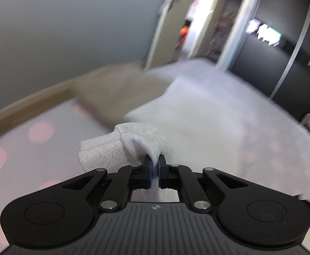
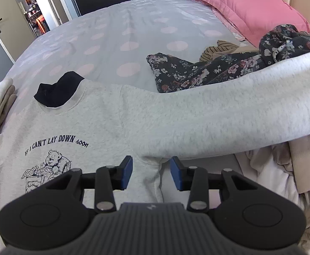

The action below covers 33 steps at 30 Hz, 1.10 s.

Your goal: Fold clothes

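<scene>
Both tools point(image 1: 155, 174) point(image 2: 150, 174) black — blue pads, silver screws.

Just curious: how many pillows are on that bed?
1 that I can see: the pink pillow at the far right of the spotted bed, behind the flowered clothes. Others may be hidden.

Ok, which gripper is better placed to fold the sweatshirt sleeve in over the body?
Left. The left gripper is already shut on the sleeve cuff, lifted clear. The right gripper is open over the sweatshirt armpit, holding nothing.
</scene>
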Motion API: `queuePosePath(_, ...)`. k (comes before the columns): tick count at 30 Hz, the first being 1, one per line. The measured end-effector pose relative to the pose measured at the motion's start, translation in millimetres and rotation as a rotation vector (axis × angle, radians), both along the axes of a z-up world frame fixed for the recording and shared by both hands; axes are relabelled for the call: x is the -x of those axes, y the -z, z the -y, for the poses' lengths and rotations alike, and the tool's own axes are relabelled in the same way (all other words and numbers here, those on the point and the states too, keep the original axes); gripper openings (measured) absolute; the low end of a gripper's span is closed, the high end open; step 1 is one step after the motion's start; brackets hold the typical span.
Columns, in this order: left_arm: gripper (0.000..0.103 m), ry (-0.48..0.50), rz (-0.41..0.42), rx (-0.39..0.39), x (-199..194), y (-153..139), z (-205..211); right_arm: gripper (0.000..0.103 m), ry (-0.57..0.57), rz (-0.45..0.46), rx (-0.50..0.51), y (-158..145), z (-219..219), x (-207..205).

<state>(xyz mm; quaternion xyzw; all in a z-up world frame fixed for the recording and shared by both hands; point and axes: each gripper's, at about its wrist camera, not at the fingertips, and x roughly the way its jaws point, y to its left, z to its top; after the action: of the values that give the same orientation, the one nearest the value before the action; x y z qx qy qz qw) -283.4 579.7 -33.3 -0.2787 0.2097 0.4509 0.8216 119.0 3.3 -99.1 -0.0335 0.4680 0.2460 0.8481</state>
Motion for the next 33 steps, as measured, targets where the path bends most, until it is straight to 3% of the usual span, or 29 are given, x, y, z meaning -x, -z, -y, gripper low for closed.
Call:
queuePosePath(5, 0.003, 0.100, 0.167, -0.124, -16, -60, 54, 0.043, 0.002, 0.006, -0.025, -7, 8, 6)
queuePosePath(8, 0.003, 0.213, 0.208, -0.219, -39, -87, 91, 0.043, -0.006, 0.011, -0.044, -11, 10, 9)
queuePosePath(13, 0.003, 0.439, 0.245, -0.237, -98, -97, 151, 0.043, 0.002, 0.015, -0.054, -14, 11, 10)
queuePosePath(18, 0.003, 0.669, 0.111, -0.266, -170, -64, 207, 0.043, -0.008, 0.007, -0.053, -13, 6, 11)
queuePosePath(21, 0.003, 0.754, 0.033, -0.238, -201, -27, 228, 0.043, -0.031, 0.004, -0.051, -13, 2, 12)
queuePosePath(26, 0.003, 0.846, -0.098, -0.166, -215, 28, 268, 0.043, -0.069, 0.008, -0.040, -13, -8, 17)
queuePosePath(33, 0.005, 1.001, -0.256, -0.122, -212, 74, 318, 0.044, -0.125, -0.024, -0.020, -8, -25, 26)
